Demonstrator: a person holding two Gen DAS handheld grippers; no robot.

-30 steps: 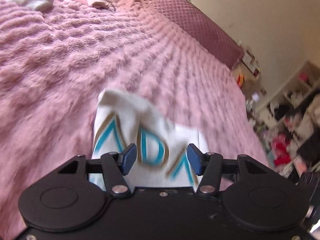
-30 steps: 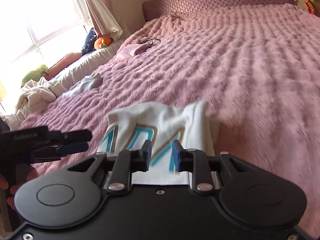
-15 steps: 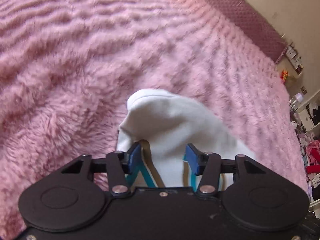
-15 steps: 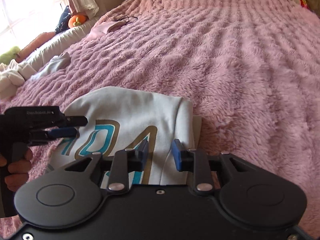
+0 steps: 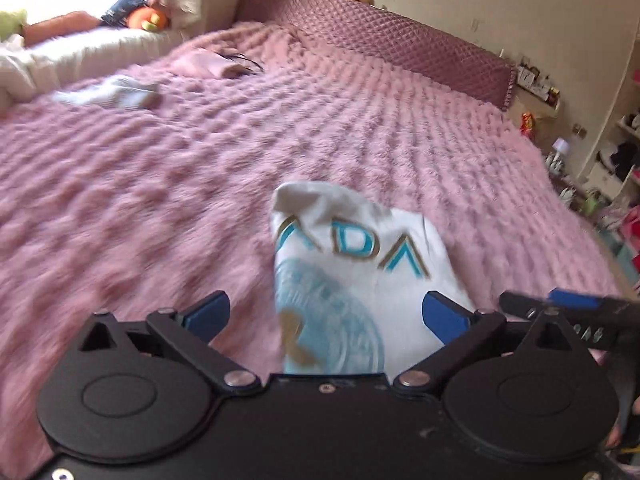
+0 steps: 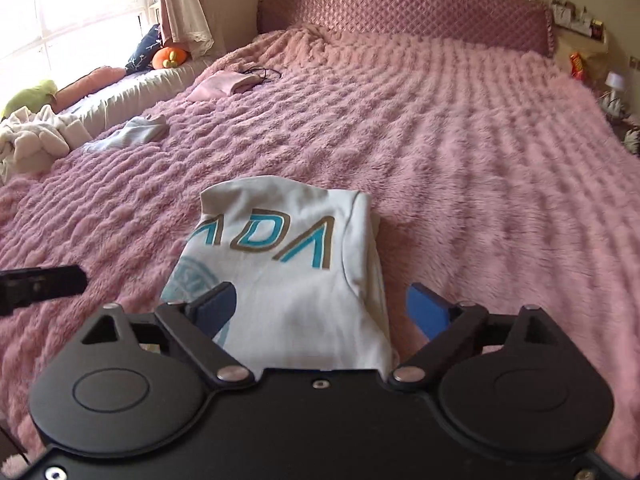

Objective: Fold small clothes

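A small white T-shirt (image 5: 360, 272) with teal and gold letters lies folded on the pink fluffy bedspread (image 5: 160, 184); it also shows in the right wrist view (image 6: 288, 264). My left gripper (image 5: 326, 314) is open, jaws wide apart, just above the shirt's near edge. My right gripper (image 6: 320, 308) is open too, jaws spread on either side of the shirt's near part, holding nothing. The right gripper's tip shows at the right of the left wrist view (image 5: 560, 306); the left one's shows at the left of the right wrist view (image 6: 44, 282).
A pale striped garment (image 6: 128, 134) and a pink garment (image 6: 224, 82) lie further up the bed on the left. A heap of cream clothes (image 6: 32, 136) sits by the window ledge. The quilted headboard (image 6: 404, 14) is at the back; cluttered shelves (image 5: 616, 152) stand right.
Both grippers have opened wide and let go of the shirt, which now lies flat on the bed. Both have pulled back and tilted up, showing more of the room.
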